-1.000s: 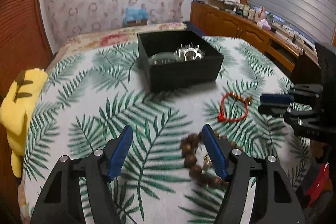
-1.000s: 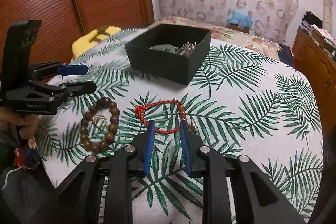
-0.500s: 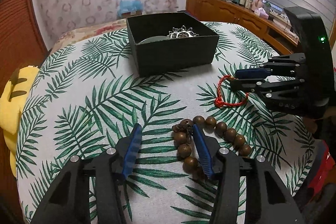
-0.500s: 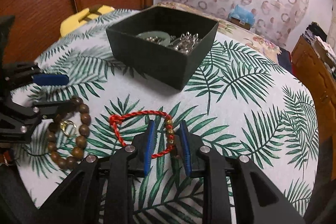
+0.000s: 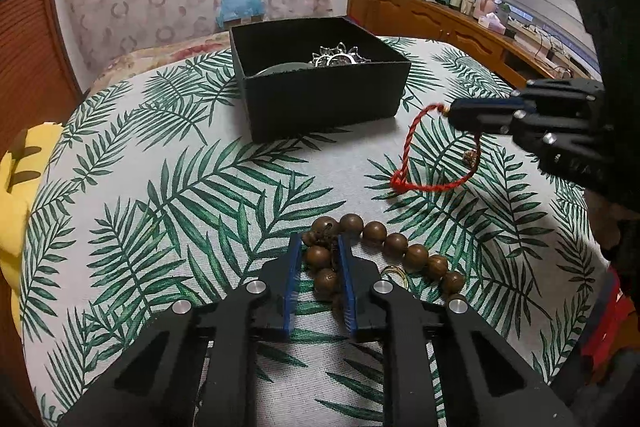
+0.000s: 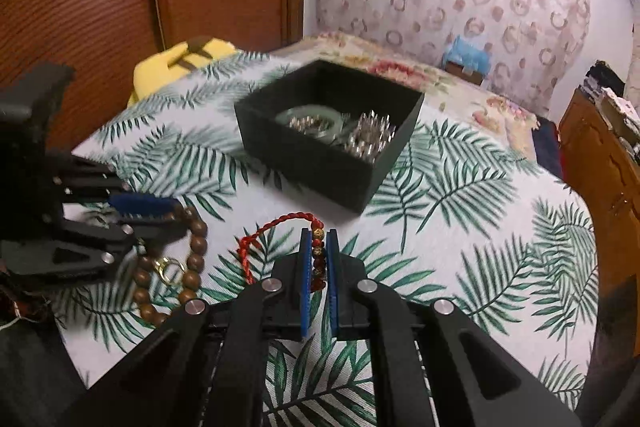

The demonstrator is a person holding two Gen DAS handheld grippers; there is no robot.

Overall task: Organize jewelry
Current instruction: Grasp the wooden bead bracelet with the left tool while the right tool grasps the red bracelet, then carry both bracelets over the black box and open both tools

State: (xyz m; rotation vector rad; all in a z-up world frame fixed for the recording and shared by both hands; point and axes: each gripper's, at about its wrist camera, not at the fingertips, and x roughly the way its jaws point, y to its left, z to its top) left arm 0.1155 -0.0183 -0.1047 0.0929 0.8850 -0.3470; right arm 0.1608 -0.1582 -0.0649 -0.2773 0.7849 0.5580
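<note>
Gripping both bracelets at once: left tongs point(image 5: 319, 259) have just been closing and now pinch the near arc of the wooden bead bracelet point(image 5: 394, 245), pads pressed on two or three beads; the rest of the loop lies on the leaf-print cloth point(image 5: 168, 211). Right tongs point(image 6: 319, 259) have just been closing too and clamp the beaded section of the red cord bracelet point(image 6: 276, 227); in the left view part of the cord hangs off them, its knot end low near the cloth.

Risks, as I judge them:
- Round beads can roll out from between flat pads on the lift; the hold is on a short stretch of the loop only.
- A small gold ring point(image 6: 170, 269) lies inside the bead loop and may snag or be dragged along.
- Thin cord could slip through the pads if it swings.
- Both tongs work close together and share one destination, so they may collide on the way.

Around: black box point(image 5: 320, 95) stands further back on the cloth, well apart from both bracelets, already holding spiky silver pieces point(image 6: 368, 137) and a pale green bangle point(image 6: 316, 115). Its upright front wall stands between bracelets and interior; a trailing loop could catch the rim. Yellow plush point(image 5: 20, 179) sits at the left edge, clear of the path.
</note>
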